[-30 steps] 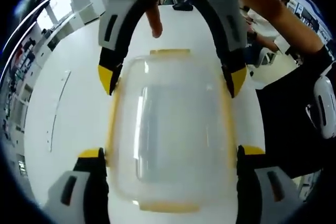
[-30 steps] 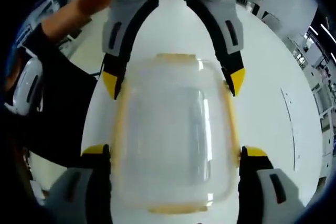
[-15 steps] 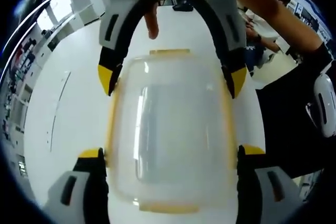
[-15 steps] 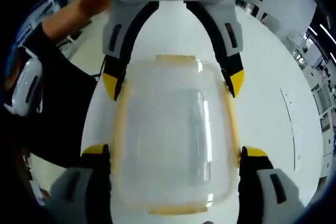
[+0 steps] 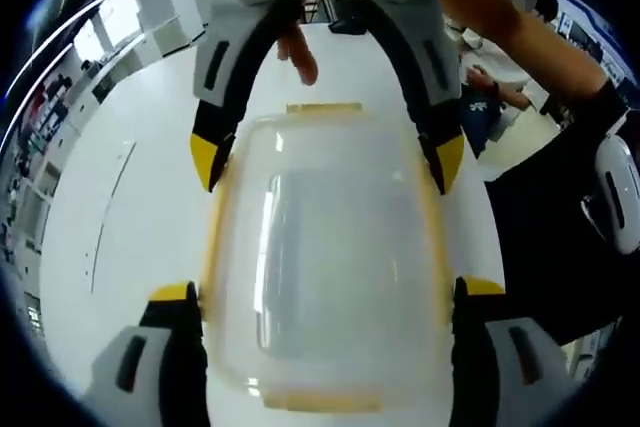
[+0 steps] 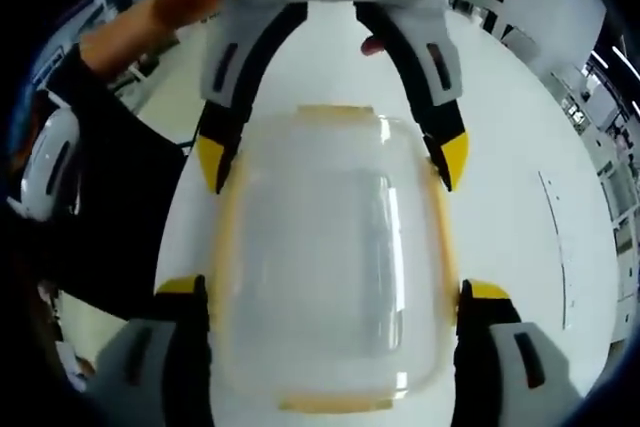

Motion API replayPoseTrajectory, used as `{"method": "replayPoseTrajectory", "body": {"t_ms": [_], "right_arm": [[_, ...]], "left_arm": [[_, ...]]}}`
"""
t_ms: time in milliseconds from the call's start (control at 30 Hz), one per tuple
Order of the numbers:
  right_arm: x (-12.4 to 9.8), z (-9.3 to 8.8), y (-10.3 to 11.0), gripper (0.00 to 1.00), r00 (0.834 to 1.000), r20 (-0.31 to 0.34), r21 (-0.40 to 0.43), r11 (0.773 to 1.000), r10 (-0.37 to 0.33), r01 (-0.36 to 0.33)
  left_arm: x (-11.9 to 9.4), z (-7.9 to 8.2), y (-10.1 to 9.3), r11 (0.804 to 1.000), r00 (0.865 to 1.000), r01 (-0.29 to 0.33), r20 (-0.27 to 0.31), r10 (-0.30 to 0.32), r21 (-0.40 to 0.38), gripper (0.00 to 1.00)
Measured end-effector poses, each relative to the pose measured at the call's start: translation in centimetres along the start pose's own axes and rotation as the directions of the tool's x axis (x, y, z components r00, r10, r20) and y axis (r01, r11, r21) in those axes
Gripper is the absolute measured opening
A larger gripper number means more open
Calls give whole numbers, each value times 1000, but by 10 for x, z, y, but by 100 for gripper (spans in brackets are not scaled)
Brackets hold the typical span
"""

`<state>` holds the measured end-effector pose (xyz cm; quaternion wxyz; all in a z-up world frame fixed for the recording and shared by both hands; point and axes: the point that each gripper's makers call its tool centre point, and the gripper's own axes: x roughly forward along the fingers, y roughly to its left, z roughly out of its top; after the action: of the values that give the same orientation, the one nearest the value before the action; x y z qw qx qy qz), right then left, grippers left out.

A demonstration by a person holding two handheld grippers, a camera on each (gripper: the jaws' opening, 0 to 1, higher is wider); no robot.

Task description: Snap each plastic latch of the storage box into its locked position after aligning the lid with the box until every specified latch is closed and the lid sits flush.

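Observation:
A clear storage box (image 5: pixel 325 247) with its lid on lies on the white table (image 5: pixel 120 207). Yellow latches run along its long sides (image 5: pixel 213 237) and across both ends (image 5: pixel 323 107). My left gripper (image 5: pixel 325 292) is open, one jaw against each long side of the box at its near end. My right gripper (image 5: pixel 325 157) faces it from the far end, open too, its yellow-tipped jaws beside the box's far corners. In the right gripper view the same box (image 6: pixel 325 257) lies between my right gripper (image 6: pixel 325 292) and the left gripper (image 6: pixel 330 157).
A person's dark sleeve (image 5: pixel 560 237) and bare forearm (image 5: pixel 500 7) lie along the table's right edge, and a fingertip (image 5: pixel 300 52) shows behind the right gripper. The sleeve (image 6: pixel 110 197) is on the left in the right gripper view. Office desks stand beyond the table.
Each opposite gripper now sits slightly lower in the other's view, and the fingertip behind it has shifted. The box and the jaws' spread look the same.

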<state>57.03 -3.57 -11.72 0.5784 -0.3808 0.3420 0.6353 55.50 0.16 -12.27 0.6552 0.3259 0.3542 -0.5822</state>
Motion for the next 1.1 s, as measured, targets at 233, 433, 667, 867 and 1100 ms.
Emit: {"method": "replayPoseTrajectory", "body": {"t_ms": [233,433,667,867,1100], "right_arm": [[0,0,-3,100,1000,-4,-1,1000,19,-19],[6,0,0,100,1000,-1,-5,1000,18,-18],[14,-2,13,100,996,-88,-7,1000,-13,12],[16,-3,23,100,996,-85,-10,1000,-24,24],[17,-1,25,100,999,-12,-7,999,-45,45]], "left_arm": [[0,5,12,1000,998,17,-61,-16,3,100],[0,1,4,1000,994,20,-103,-19,6,100],[1,-1,-3,1000,993,-16,-121,16,6,100],[2,0,-5,1000,996,-27,-89,27,5,100],[5,-1,-6,1000,997,-28,-75,29,15,100]]}}
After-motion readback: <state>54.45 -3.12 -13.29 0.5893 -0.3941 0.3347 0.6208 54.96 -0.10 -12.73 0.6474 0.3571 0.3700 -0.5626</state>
